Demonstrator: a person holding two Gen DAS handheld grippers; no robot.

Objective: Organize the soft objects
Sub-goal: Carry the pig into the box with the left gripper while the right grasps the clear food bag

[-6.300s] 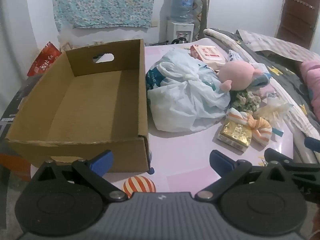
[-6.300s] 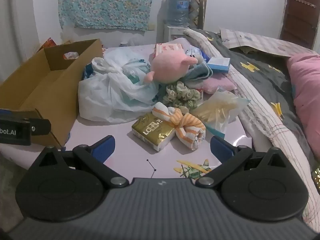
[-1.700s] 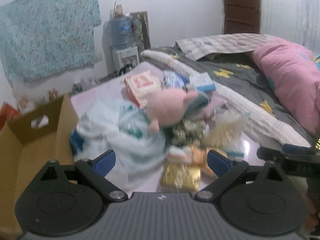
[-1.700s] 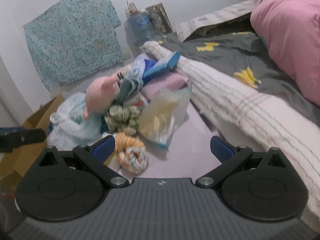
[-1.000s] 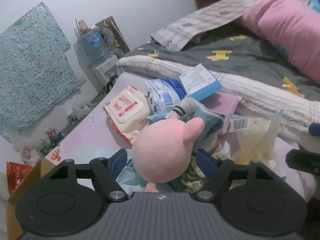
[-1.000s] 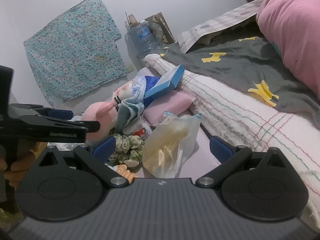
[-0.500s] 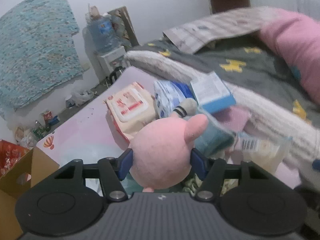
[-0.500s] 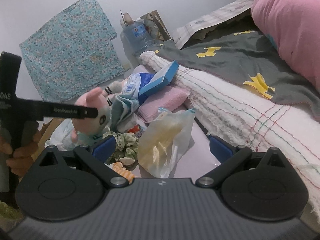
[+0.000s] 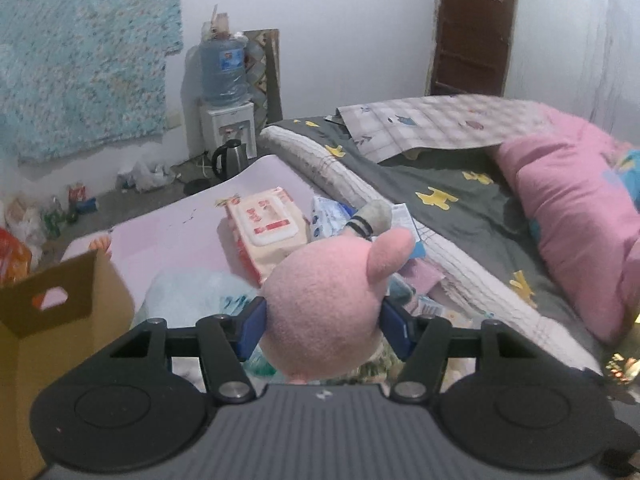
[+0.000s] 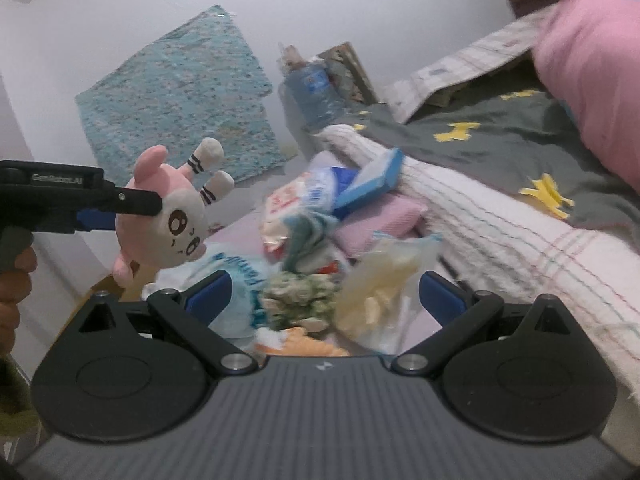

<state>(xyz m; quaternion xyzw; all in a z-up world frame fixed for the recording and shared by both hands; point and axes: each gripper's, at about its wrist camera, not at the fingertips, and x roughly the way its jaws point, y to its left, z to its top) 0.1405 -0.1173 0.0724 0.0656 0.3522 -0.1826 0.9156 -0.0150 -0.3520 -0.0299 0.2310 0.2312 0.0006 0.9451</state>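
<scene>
The left gripper (image 9: 322, 322) is closed on the pink plush toy (image 9: 324, 312), its blue pads pressing both sides, and holds the toy in the air above the pink table (image 9: 168, 236). Its jaws have just been closing on the toy. The right gripper (image 10: 324, 292) stands wide open and holds nothing.

On the table, at 12 o'clock from the toy, lies a wet-wipes pack (image 9: 262, 228). A cardboard box (image 9: 60, 320) stands at 9 o'clock. The bed with grey cover (image 9: 440, 184) and pink pillow (image 9: 576, 216) is at 2 o'clock. A water dispenser (image 9: 224, 96) stands by the white wall.
</scene>
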